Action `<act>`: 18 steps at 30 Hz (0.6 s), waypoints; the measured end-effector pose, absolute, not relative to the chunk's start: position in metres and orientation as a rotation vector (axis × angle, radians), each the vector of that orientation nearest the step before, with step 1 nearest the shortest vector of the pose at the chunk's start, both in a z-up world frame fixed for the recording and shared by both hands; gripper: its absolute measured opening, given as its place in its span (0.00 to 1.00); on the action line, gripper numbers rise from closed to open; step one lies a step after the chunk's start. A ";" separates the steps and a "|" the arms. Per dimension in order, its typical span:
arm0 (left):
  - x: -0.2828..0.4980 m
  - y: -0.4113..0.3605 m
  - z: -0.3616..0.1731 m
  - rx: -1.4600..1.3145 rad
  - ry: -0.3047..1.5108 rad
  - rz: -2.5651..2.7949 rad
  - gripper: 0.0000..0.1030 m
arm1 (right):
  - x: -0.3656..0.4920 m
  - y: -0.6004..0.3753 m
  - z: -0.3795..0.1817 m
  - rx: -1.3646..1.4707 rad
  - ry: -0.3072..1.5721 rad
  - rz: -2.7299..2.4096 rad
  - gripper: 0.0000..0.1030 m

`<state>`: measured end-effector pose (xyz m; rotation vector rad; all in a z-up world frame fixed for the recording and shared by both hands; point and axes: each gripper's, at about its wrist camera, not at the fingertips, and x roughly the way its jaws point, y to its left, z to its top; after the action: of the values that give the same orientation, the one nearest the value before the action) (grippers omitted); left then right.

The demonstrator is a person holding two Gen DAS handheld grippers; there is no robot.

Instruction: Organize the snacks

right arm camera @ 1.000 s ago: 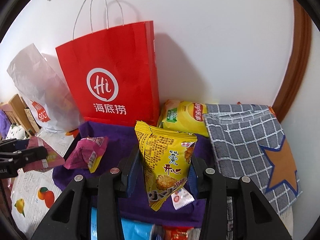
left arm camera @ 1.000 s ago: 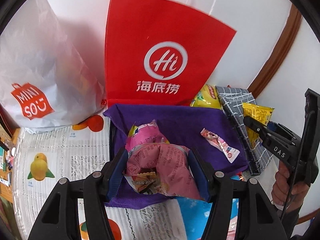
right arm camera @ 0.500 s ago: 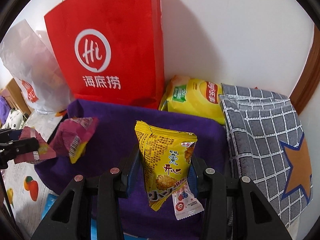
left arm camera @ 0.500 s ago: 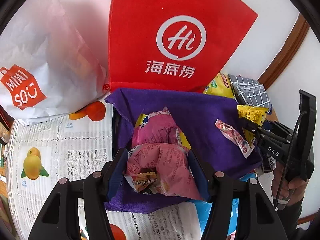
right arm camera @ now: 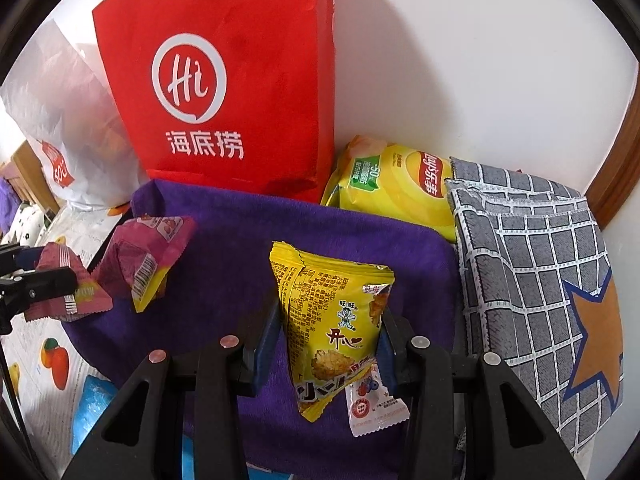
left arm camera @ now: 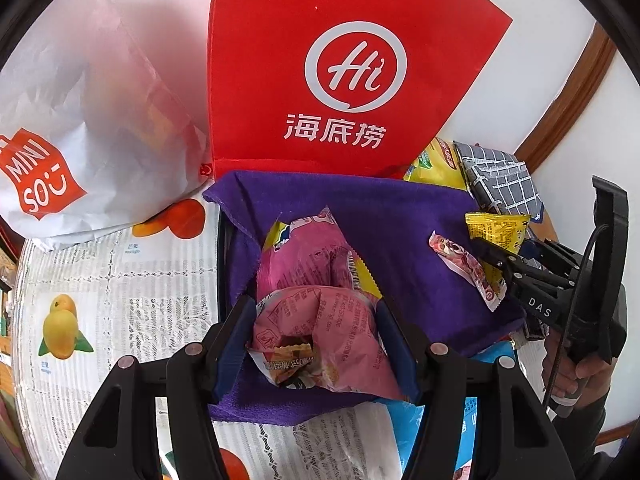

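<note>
mid-sort: the left gripper (left arm camera: 316, 344) clamps a pink snack packet (left arm camera: 320, 340) and the right gripper (right arm camera: 328, 344) a yellow one (right arm camera: 332, 320) over the purple cloth (right arm camera: 224, 256) — two snacks already down, at nine and six o'clock, more likely to follow.

Bright, even light; soft shadows on the wall (right arm camera: 460, 60); heavy fisheye bending, dark corners.

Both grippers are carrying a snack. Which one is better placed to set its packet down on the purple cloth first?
Probably the right gripper: its yellow packet hangs over bare purple cloth. The left gripper holds its pink packet right over another pink packet.
</note>
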<state>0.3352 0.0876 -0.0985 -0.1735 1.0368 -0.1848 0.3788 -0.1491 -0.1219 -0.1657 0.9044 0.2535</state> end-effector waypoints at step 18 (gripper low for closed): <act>0.339 0.083 -0.111 -0.179 1.076 -0.212 0.59 | 0.382 -0.147 -0.130 -0.187 0.941 0.263 0.41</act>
<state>0.3392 0.0829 -0.1106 -0.1792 1.0762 -0.2121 0.3817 -0.1468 -0.1299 -0.1870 0.9410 0.2628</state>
